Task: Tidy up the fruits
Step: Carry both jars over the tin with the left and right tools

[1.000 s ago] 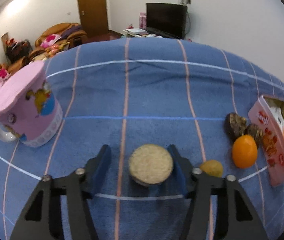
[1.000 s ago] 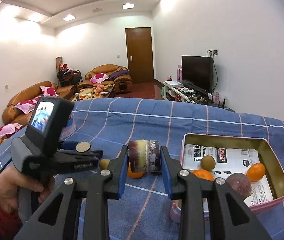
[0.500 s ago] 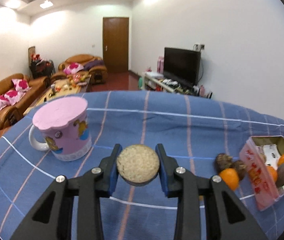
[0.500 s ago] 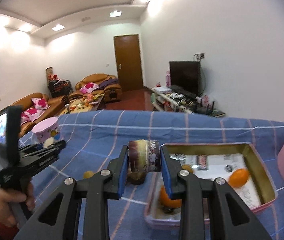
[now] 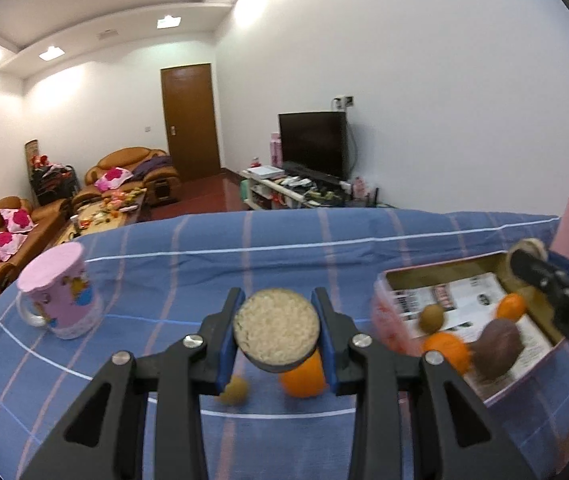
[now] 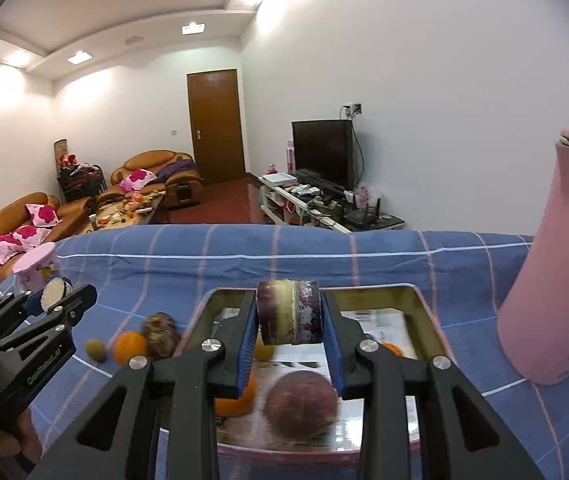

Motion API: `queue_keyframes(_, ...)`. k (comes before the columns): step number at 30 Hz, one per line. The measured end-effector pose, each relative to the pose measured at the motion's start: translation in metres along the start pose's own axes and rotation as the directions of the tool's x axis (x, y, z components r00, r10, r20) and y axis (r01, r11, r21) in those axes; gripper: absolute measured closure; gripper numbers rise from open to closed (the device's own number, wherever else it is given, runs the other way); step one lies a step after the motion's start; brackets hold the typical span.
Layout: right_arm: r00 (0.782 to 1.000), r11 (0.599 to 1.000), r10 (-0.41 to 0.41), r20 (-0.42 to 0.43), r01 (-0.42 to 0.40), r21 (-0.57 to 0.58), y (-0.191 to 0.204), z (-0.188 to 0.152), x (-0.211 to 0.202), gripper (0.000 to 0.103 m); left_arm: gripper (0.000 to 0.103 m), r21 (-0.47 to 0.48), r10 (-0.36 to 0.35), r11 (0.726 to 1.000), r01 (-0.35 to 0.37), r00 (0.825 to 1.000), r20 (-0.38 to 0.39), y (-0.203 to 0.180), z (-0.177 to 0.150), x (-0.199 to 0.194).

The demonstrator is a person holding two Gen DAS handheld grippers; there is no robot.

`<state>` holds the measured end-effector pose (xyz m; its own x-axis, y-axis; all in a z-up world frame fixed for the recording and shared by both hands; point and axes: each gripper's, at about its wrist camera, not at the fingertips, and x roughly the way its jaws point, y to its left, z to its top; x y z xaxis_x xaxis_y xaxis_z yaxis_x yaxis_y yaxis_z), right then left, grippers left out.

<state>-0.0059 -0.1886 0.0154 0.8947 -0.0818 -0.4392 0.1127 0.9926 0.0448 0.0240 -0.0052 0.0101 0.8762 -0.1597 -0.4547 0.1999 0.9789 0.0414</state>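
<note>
My left gripper (image 5: 276, 328) is shut on a round fruit slice (image 5: 276, 326) with a pale grainy face, held above the blue checked cloth. Behind it on the cloth lie an orange (image 5: 302, 378) and a small yellowish fruit (image 5: 234, 390). My right gripper (image 6: 288, 316) is shut on a dark-rinded fruit slice (image 6: 288, 312), seen edge on, above the pink tin (image 6: 424, 308). In the tin lie a purple fruit (image 6: 300, 404) and an orange (image 6: 236, 400). In the left wrist view the tin (image 5: 384, 304) is at the right, with the right gripper (image 5: 524, 254) over its far corner.
A pink mug (image 5: 60, 292) with a lid stands at the cloth's left. A tall pink bottle (image 6: 552, 280) stands right of the tin. Left of the tin lie a small greenish fruit (image 6: 96, 350), an orange (image 6: 130, 347) and a dark wrinkled fruit (image 6: 160, 332).
My left gripper shut on the pale slice, lifted it off the cloth and swung right toward the tin. My right gripper carried its slice rightward to above the tin.
</note>
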Motion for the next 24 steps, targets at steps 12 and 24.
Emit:
queue_keyframes(12,0.996,0.996,-0.091,0.005,0.091,0.008,-0.053,0.005,0.003,0.071,0.067,0.015,-0.093,0.995,0.094,0.995,-0.022,-0.081,0.016,0.015)
queue_keyframes(24,0.993,0.995,-0.096,-0.066,0.097,0.009,-0.064,0.003,0.030,0.071,0.067,0.030,-0.105,0.993,0.110,0.984,-0.144,-0.113,0.013,0.057)
